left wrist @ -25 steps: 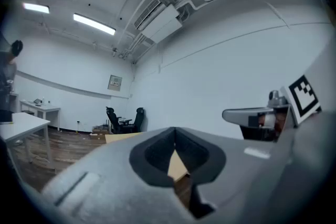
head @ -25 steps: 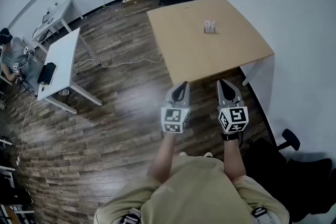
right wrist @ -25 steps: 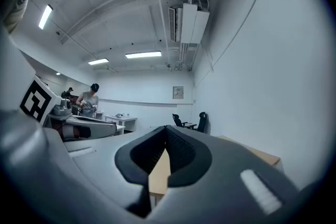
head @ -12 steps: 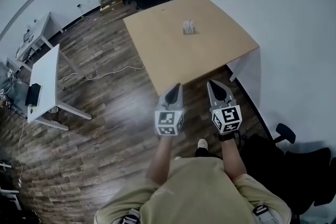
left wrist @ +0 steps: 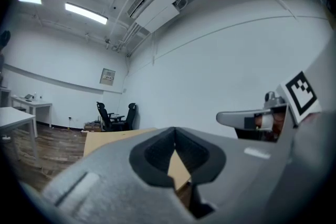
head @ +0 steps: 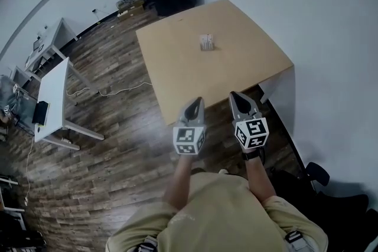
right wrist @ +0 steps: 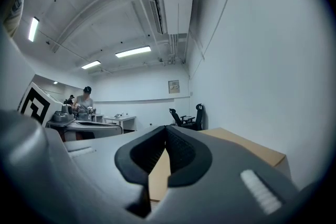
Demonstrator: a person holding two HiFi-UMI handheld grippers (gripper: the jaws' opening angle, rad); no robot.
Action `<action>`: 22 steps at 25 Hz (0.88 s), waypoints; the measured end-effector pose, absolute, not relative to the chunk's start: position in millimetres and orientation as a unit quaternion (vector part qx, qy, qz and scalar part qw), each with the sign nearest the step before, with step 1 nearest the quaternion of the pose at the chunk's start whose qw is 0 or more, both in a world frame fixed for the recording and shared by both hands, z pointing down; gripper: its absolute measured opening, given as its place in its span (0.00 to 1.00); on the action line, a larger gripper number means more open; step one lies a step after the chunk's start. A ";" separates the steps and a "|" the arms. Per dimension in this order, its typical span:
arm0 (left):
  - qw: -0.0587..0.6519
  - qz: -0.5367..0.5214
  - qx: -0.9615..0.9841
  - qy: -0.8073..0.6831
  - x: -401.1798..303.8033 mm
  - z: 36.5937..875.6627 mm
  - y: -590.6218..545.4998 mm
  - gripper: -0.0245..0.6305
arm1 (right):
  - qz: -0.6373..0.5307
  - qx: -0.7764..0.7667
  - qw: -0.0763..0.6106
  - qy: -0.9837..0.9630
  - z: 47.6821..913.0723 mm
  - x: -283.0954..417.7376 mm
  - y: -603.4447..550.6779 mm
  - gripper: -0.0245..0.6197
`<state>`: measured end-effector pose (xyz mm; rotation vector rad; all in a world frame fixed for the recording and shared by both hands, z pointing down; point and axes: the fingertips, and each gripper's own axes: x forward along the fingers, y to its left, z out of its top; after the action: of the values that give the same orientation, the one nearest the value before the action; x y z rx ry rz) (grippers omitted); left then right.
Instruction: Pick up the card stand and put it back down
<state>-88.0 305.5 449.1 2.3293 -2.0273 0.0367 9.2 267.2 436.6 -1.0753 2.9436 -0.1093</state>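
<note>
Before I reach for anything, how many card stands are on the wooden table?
1. The small white card stand sits alone near the middle of the light brown wooden table. Nothing on the tabletop could hide another.

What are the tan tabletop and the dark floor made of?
Tan square tabletop: probably wood-effect laminate or veneer, going by the even matte colour with no glare. Dark plank floor: wood or wood-look laminate, with visible board seams, grain and a slight sheen.

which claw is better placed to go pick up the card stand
Left, narrowly. The card stand sits almost straight ahead of the left claw; the right claw would have to angle inward. Both are shut, empty and only at the table's near edge.
</note>
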 end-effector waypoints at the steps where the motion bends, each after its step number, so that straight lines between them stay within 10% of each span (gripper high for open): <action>1: 0.028 0.015 0.751 -0.659 -84.0 451.8 296.9 0.04 | -0.040 -0.337 0.002 0.941 441.0 12.6 257.3 0.05; 22: 0.077 0.065 0.780 -0.617 -204.0 559.4 81.7 0.04 | -0.071 -0.332 -0.057 0.939 530.6 -93.3 62.7 0.05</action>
<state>-204.0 81.7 559.4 2.3379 -1.8495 0.1950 -93.3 62.7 530.6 -1.0842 3.0617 -0.2326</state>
